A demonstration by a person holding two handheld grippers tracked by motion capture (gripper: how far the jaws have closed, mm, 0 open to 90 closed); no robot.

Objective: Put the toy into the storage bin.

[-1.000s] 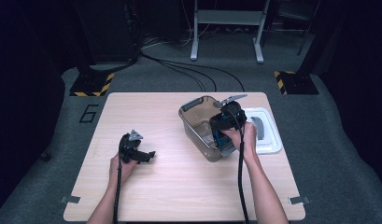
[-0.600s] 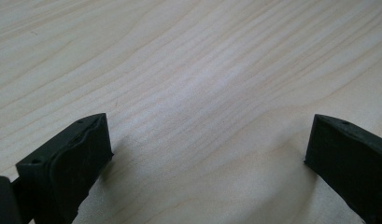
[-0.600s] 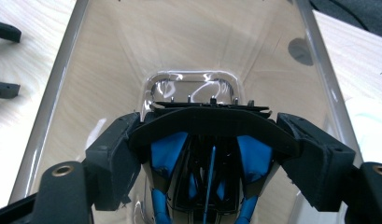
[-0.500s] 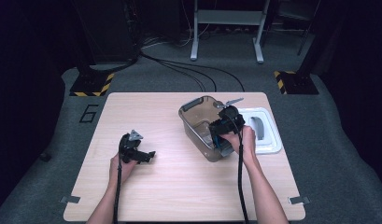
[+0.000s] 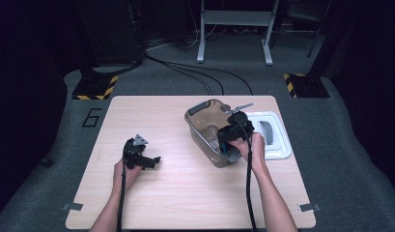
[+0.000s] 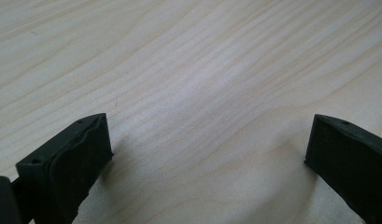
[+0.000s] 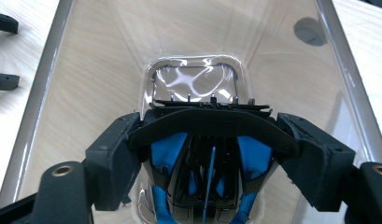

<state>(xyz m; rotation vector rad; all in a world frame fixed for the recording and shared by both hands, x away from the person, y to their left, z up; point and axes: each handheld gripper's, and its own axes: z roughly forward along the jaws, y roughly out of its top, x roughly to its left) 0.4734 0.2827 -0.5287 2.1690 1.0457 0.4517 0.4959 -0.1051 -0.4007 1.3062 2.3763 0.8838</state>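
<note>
Since the earlier frame the right gripper [image 5: 227, 140] has sunk slightly deeper into the clear container [image 5: 204, 126], carrying the black-and-blue object [image 7: 209, 154]; its 2 jaws are clamped on that object's sides, holding it inside the container near the floor, though I cannot tell if it touches; the container stands on the desk [image 5: 185, 193], just beside the white lid [image 5: 275, 137]; the left gripper [image 5: 146, 160] rests on the desk well apart, jaws wide with nothing between them. To do this well, lower straight down, keep the object centred between the walls, and release only once it is seated.
</note>
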